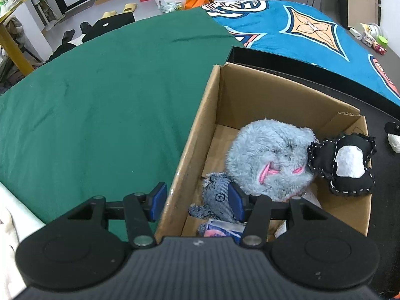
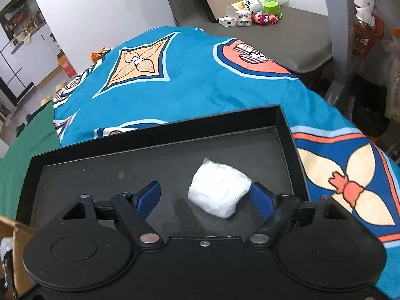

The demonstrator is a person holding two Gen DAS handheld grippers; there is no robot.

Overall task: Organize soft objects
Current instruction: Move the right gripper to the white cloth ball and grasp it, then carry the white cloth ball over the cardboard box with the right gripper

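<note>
Soft toys: three in the cardboard box (image 1: 197, 135) — one fluffy grey plush (image 1: 270, 155) in the middle, one small denim toy (image 1: 216, 195) at the near wall, one black stitched toy with a white patch (image 1: 347, 165) draped over the far-right rim.
Other cloth in box: one pink-and-blue piece (image 1: 220, 230) under the denim toy, mostly hidden.
White bundle: one (image 2: 220, 190), lying in the black tray (image 2: 160, 135) near its right side.
Bed covers: one green sheet (image 1: 100, 105), one blue patterned blanket (image 2: 190, 80); box and tray sit where they meet.
Left tongs (image 1: 197, 201): spread wide, straddling the box's near-left wall, one finger outside, the other against the denim toy.
Right tongs (image 2: 206, 196): spread wide, low over the tray, right finger touching the white bundle, left finger apart from it.
</note>
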